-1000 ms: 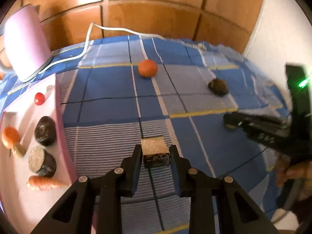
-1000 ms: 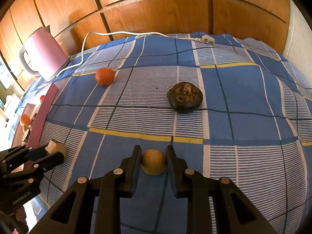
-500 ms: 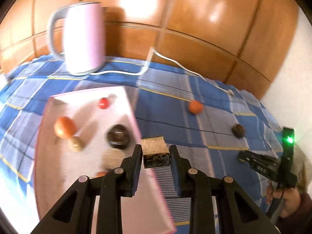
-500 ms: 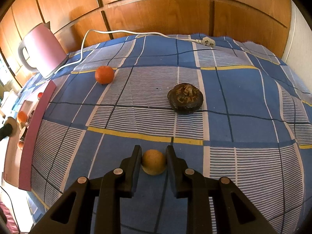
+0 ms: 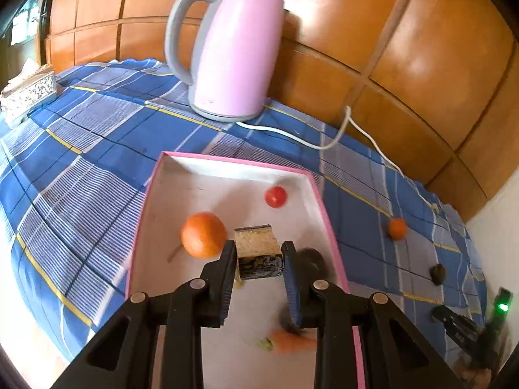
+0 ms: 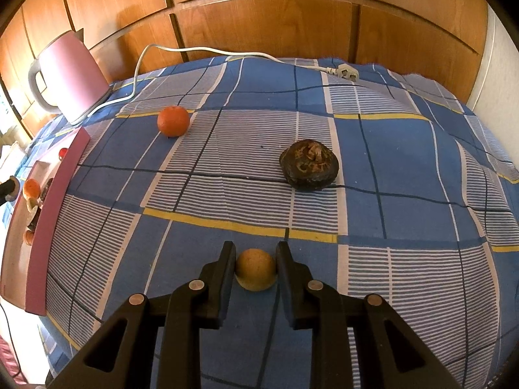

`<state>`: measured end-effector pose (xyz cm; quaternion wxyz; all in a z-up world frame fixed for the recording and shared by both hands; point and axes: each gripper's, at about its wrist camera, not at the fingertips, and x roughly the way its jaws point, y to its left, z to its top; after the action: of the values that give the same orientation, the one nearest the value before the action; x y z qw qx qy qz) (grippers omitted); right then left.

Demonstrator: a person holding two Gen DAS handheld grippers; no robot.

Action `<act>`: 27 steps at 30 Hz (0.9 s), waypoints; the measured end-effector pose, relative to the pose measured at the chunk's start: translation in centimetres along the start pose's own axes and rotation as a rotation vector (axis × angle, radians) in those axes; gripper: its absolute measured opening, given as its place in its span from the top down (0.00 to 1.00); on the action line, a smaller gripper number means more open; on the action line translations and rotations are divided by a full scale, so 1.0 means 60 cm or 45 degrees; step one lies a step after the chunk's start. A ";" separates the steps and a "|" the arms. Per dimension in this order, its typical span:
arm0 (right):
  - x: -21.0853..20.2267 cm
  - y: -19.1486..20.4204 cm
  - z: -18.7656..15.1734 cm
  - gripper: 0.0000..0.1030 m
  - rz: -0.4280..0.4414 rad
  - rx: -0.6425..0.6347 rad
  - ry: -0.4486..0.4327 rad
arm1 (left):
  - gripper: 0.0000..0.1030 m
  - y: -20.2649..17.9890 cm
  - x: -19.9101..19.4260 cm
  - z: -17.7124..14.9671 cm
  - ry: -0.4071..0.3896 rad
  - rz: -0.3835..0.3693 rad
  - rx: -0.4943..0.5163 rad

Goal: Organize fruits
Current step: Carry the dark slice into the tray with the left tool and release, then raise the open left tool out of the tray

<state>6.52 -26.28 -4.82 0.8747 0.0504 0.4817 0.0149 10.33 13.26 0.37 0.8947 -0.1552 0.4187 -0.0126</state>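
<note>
The left gripper [image 5: 258,259] is clenching a cut block of fruit [image 5: 258,253], pale on top and dark-skinned at the front, and is holding it above the pink-rimmed tray [image 5: 327,223]; the block is hanging over the middle of the tray's white floor. Inside the tray an orange [image 5: 203,234] is lying just left of the block; a small red fruit [image 5: 276,196] is sitting nearer the far right corner; a dark round piece [image 5: 313,257] is showing behind the right finger, and a carrot [image 5: 292,341] is lying blurred toward the near edge. A pink kettle [image 5: 235,52] is standing beyond the tray's far edge on the blue checked cloth [image 5: 97,149], its white cord [image 5: 337,136] trailing along the back edge.

The right gripper [image 6: 255,270] is grasping a small yellowish round fruit [image 6: 256,269] near the cloth's front edge; whether the fruit is resting on the cloth I cannot tell. Ahead of it a dark wrinkled fruit [image 6: 308,169] is sitting mid-cloth; a second orange [image 6: 173,121] is lying toward the far left, near the kettle.
</note>
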 end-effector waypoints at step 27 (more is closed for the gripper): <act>0.001 0.001 0.000 0.75 -0.007 -0.007 -0.005 | 0.13 0.012 -0.053 -0.061 -0.099 0.244 -0.037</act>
<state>6.55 -26.19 -4.86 0.8758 0.0467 0.4802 0.0137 5.42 13.44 0.34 0.9050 -0.1277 0.3968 0.0851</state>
